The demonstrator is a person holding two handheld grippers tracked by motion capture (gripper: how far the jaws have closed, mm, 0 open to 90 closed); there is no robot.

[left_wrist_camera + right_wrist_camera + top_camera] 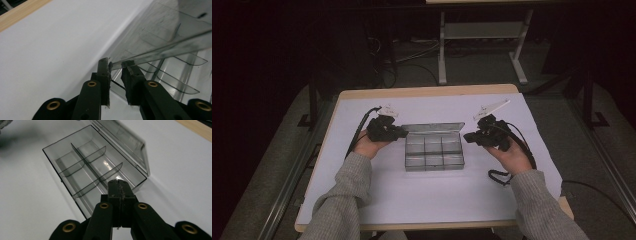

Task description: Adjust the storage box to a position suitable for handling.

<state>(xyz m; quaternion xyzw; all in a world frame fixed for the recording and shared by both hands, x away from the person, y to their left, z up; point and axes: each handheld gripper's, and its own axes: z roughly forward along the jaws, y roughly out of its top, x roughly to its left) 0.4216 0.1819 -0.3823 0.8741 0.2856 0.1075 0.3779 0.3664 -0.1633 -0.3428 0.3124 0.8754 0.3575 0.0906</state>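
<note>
At the centre of the white surface (362,200), the clear compartment box (434,152) has its lid (434,127) pinched at nine o'clock by the left gripper (116,65)'s fingers, so swing it gently while the right gripper (119,182), fingers closed empty, steadies the three o'clock wall.

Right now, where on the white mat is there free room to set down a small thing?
The widest bare patch of the white mat lies between the clear compartment box and the near table edge, between the two sleeves. A narrower strip runs behind the box's open lid. It is crowded beside the box, where the left hand-held gripper and right hand-held gripper sit.
</note>
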